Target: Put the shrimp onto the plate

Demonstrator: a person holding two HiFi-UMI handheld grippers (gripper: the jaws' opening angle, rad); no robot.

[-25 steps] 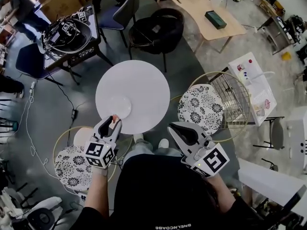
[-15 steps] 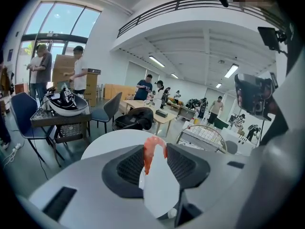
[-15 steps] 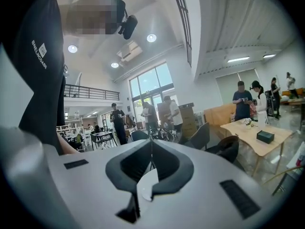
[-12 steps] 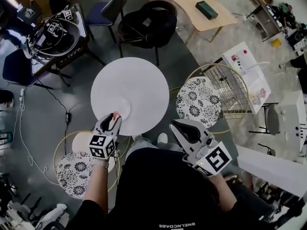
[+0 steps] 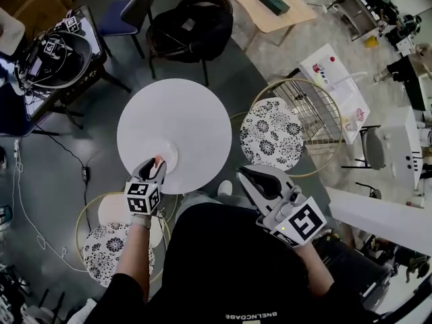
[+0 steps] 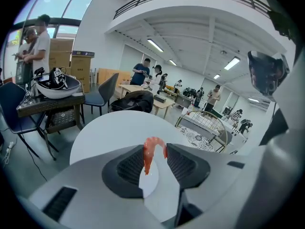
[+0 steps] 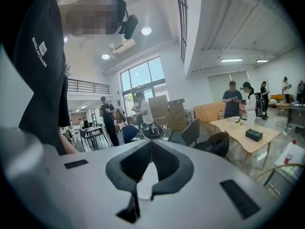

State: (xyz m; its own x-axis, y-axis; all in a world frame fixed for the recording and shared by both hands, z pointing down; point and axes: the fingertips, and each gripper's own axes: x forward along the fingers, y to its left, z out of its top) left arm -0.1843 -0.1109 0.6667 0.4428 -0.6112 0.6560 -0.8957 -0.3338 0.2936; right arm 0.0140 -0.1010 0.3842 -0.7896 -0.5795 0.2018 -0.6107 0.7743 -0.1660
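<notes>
So, the left gripper (image 5: 155, 166) has its jaws clamped on the shrimp (image 5: 159, 159). In the left gripper view the curled orange shrimp (image 6: 151, 151) sits right at the tips, touching both dark ribbed pads (image 6: 129, 165) and hanging clear of the round white table (image 6: 114, 130) behind it. From the head view, that gripper is at the near edge of the table (image 5: 196, 113), with the shrimp right at the near rim of the small white plate (image 5: 165, 151). The plate is white on white, so it's honestly hard to tell whether the shrimp is over the plate or just short of it.

The right gripper (image 5: 253, 179) is held off to the side, off the table and near the person's black shirt (image 5: 223, 262). Its own view shows the jaws of the right gripper (image 7: 151, 144) together, tips touching, nothing between them.

Just beside the table on the right there's a wire-frame chair with a black-and-white flower cushion (image 5: 270, 133), and a black chair (image 5: 192, 29) stands at the far side.
</notes>
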